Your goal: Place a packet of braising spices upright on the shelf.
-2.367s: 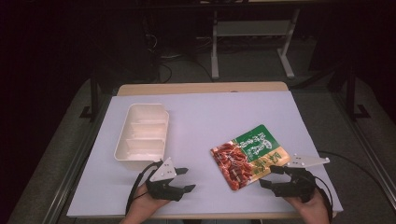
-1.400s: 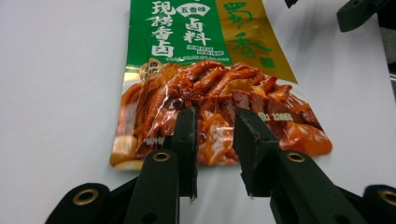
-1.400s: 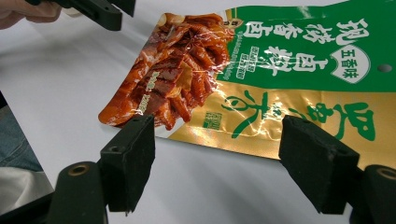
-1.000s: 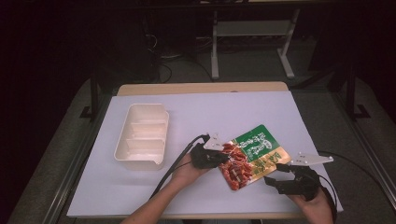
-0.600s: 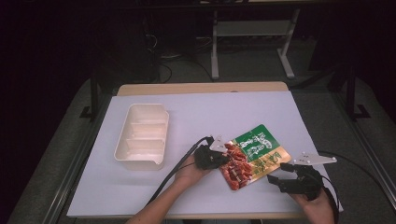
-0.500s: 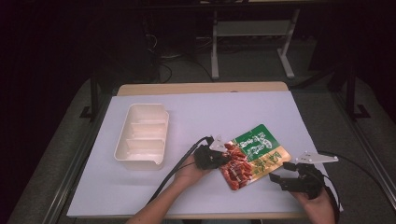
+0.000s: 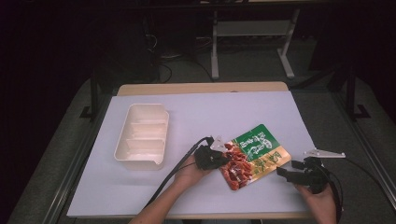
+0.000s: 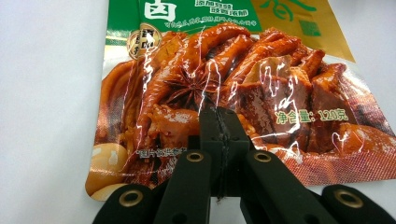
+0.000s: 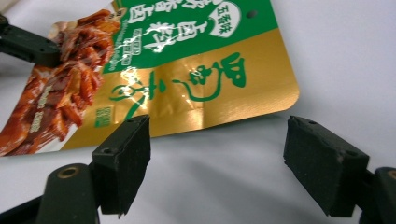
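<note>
White table cover (image 7: pixel 243 112) – wooden edge (image 7: pixel 201 87) at far side; grey floor (image 7: pixel 243 58), metal frame legs (image 7: pixel 215 46) behind

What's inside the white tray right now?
The divided white tray looks empty: bare compartments, nothing lying in them. The near wall hides a sliver of the floor. The food pouch lies apart on the table.

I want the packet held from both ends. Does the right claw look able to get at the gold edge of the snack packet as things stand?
Probably yes. The right claw is open and faces the snack packet; bare table lies between.
</note>
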The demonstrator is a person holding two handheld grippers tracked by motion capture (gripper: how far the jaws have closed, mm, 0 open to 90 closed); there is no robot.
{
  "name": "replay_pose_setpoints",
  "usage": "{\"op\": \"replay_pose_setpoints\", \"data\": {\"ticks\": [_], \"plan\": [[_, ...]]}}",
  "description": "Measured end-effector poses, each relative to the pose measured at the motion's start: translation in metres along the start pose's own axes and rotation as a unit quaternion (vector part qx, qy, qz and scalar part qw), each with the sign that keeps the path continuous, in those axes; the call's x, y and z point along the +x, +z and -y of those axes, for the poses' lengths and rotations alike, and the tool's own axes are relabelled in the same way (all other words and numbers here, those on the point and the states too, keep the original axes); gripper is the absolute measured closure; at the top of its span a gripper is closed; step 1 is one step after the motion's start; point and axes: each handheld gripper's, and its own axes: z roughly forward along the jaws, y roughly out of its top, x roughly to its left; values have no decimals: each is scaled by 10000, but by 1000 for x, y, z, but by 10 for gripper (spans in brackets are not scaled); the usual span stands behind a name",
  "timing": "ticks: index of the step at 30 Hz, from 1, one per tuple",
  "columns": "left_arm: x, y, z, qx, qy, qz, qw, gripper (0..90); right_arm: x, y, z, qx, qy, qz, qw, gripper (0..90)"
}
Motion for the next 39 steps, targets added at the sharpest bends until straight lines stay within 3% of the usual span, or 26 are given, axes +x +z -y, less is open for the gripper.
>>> {"op": "replay_pose_setpoints", "data": {"ticks": [6,10,12,14,16,18,21,23,29,33,36,39], "plan": [[0,0,0,2,20,8,10000,899,-2,5,-2,1,126,-68,9999,234],[0,0,0,2,14,3,10000,899,2,8,-4,0,38,-236,9997,267],[0,0,0,5,7,-3,10000,899,4,8,-7,65,-63,-153,9998,272],[0,0,0,6,19,-7,10000,899,3,1,-10,-109,-46,-31,9999,284],[0,0,0,0,19,8,10000,899,-4,-4,-11,-330,170,-227,9991,302],[0,0,0,0,17,11,10000,899,-7,-2,-9,-295,273,-276,9988,310],[0,0,0,4,19,6,10000,899,-7,2,-8,-230,279,-331,9988,331],[0,0,0,1,18,6,10000,899,-6,3,-9,-263,324,-548,9976,364],[0,0,0,2,30,16,10000,899,2,11,-14,-265,339,-813,9958,446],[1,0,0,5,41,23,10000,899,5,19,-19,-125,318,-883,9955,523],[0,0,0,9,40,16,10000,899,5,26,-22,-40,386,-1135,9928,590],[0,0,0,9,50,17,10000,898,9,33,-24,65,359,-1186,9923,593]]}}
